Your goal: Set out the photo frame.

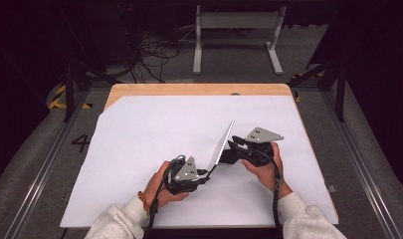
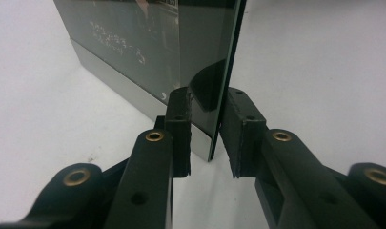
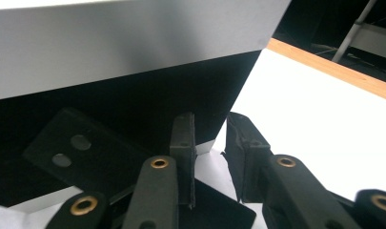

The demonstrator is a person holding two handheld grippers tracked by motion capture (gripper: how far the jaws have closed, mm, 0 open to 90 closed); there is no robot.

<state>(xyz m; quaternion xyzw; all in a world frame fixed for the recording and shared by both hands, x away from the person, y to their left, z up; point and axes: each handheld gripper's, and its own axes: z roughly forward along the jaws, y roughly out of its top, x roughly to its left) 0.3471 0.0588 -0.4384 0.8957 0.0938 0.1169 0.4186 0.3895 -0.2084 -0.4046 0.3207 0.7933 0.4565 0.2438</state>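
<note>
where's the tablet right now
In the high view the tablet stands tilted on its edge on the white sheet, right of centre, between the left hand-held gripper and the right hand-held gripper.

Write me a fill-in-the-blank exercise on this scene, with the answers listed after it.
1. The thin panel stands tilted on a ___ sheet that covers the table.
2. In the left gripper view, the panel's edge sits ___ the two jaws of the left gripper.
3. The right gripper is on the panel's ___ side in the high view.

Answers: white; between; right
</note>
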